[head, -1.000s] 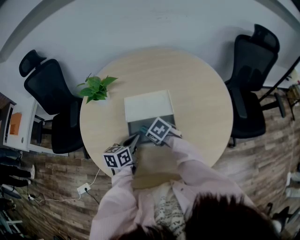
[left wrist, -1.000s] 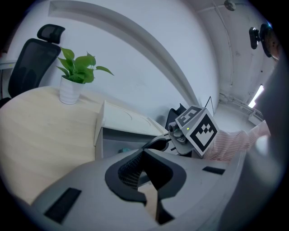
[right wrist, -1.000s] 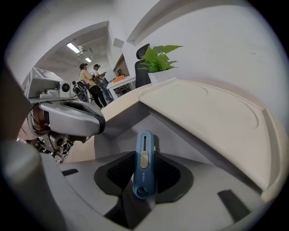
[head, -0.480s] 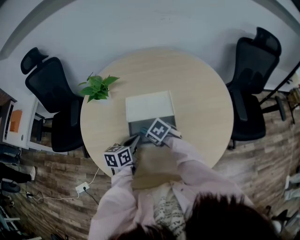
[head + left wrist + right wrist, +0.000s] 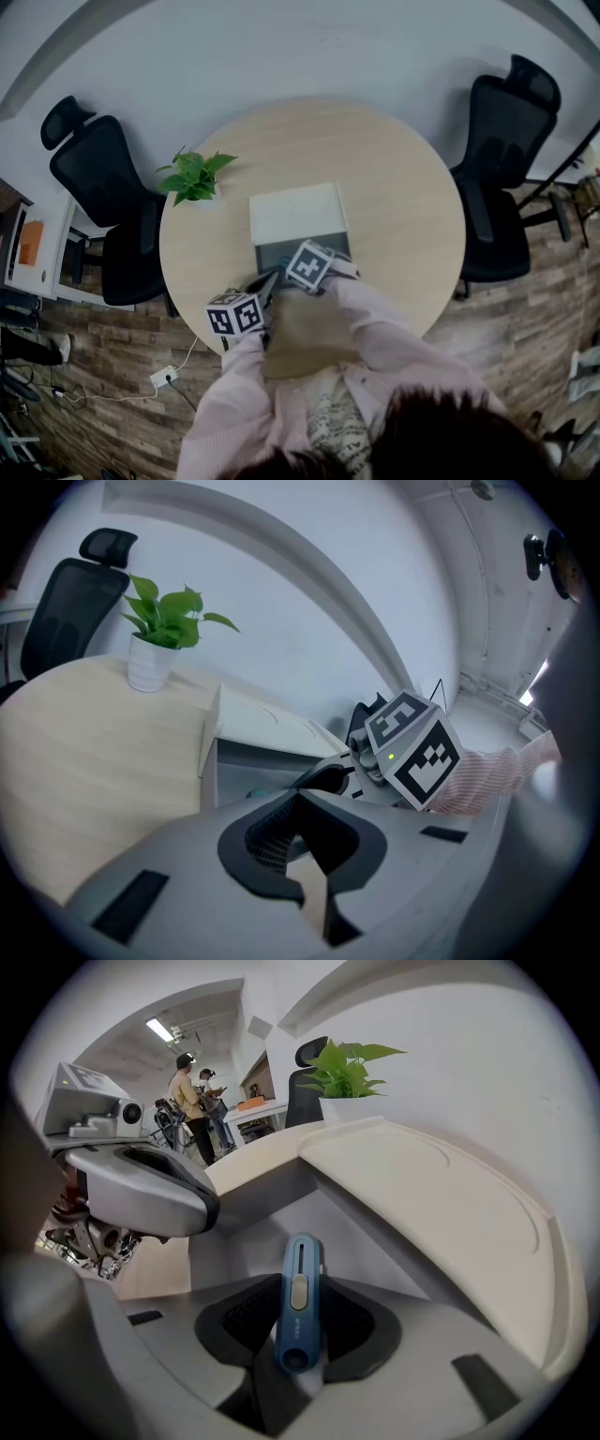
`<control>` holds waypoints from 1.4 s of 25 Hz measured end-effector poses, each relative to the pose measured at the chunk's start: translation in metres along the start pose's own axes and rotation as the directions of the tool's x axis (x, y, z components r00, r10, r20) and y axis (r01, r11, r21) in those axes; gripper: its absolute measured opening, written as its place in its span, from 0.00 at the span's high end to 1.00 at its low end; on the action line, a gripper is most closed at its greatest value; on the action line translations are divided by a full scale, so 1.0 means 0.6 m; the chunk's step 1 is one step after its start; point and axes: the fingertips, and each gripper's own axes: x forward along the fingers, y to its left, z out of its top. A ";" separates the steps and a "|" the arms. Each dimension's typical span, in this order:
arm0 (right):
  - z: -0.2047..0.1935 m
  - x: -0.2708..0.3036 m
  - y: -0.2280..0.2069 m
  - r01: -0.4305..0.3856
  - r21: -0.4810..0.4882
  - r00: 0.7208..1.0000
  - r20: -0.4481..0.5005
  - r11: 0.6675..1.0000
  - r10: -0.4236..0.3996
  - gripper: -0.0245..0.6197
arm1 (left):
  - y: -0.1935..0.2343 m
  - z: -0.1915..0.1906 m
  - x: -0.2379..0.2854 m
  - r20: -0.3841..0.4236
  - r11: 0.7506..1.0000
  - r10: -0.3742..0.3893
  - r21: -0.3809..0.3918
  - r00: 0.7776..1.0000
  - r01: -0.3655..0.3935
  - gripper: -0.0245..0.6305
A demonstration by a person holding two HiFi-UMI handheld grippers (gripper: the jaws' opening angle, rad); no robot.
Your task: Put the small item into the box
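Note:
A pale box stands open at the middle of the round table (image 5: 394,187). Its grey tray (image 5: 274,250) faces me and its lid (image 5: 298,211) lies back behind it. My right gripper (image 5: 292,267) points steeply down over the tray's front edge, shut on a small blue utility knife (image 5: 300,1302) that sticks up between the pads over the grey inside (image 5: 281,1232) of the box. My left gripper (image 5: 272,279) rests just outside the box's front left corner, its jaws (image 5: 305,892) shut with nothing between them. From there the box wall (image 5: 208,761) and the right gripper's marker cube (image 5: 412,752) show.
A potted green plant (image 5: 194,175) stands at the table's left rim. Black office chairs (image 5: 94,178) (image 5: 506,112) stand left and right of the table. Persons (image 5: 192,1101) stand far off by desks in the right gripper view.
The right gripper has tipped and shifted slightly left over the tray with the knife still held. The left gripper has stayed where it was.

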 end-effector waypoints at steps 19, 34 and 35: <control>0.006 0.004 0.004 0.035 -0.016 0.999 0.005 0.999 -0.035 0.75 | -0.003 -0.007 -0.004 0.000 1.000 -0.001 -0.005 1.000 0.001 0.95; 0.017 -0.006 0.000 0.062 0.033 0.996 0.059 0.998 -0.064 0.68 | -0.010 -0.009 -0.008 0.002 1.000 -0.017 -0.008 1.000 0.017 0.95; 0.018 -0.008 -0.001 0.060 0.039 0.996 0.069 0.997 -0.063 0.68 | -0.010 -0.009 -0.009 0.003 1.000 -0.015 -0.007 1.000 0.015 0.95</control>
